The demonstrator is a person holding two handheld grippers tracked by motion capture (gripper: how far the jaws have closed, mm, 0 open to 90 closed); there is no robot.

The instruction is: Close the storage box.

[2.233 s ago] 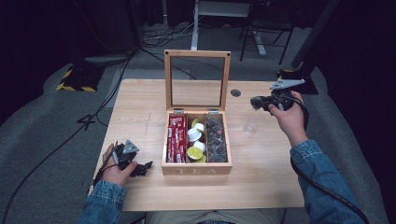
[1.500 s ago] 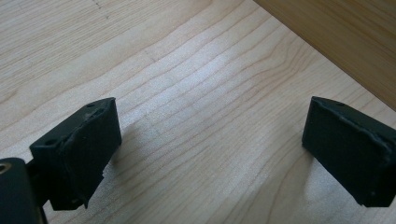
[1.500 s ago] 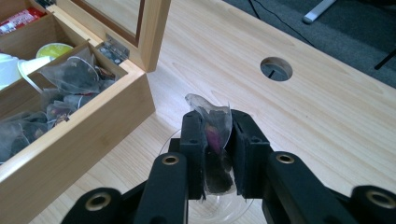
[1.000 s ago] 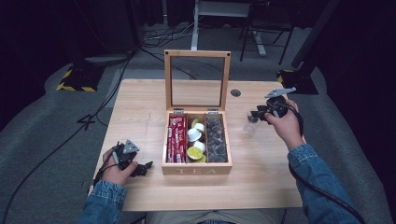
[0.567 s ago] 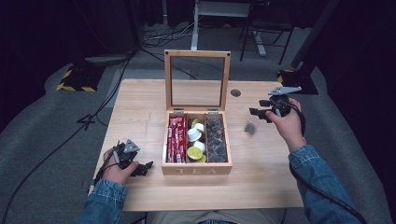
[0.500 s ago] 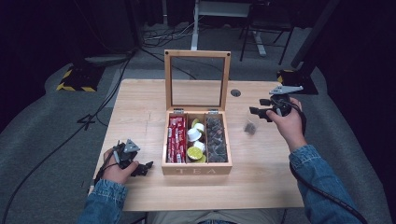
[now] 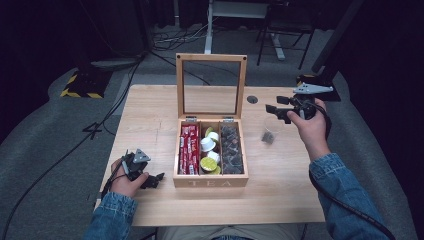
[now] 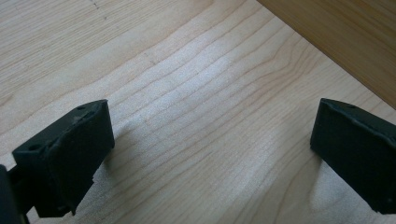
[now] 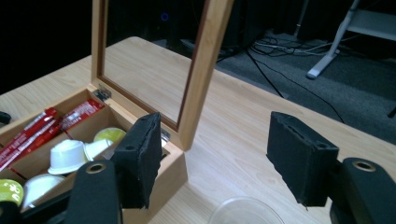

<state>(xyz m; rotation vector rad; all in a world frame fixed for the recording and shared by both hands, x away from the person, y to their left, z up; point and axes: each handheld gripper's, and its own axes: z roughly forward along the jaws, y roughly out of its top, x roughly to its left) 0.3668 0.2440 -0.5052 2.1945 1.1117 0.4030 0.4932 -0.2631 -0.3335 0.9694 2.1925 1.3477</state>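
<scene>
Clear plastic cup [image 7: 270, 131] with a dark tea bag stands on the wooden table [image 7: 150, 115], just below the right gripper [image 7: 273, 109], jaws just opened, empty. Left gripper [image 7: 156, 178] wide, near-left of the tea box [image 7: 210, 181]. Dark room, grey floor.

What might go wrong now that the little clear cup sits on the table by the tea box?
1. The clear cup with a dark tea bag in it looks light; the right tongs, open just above it, could tip it if they drop back down.
2. The tea box lid stands upright, and a bump from the right hand might swing it shut.
3. The left tongs rest open close to the box and could nudge it.
</scene>
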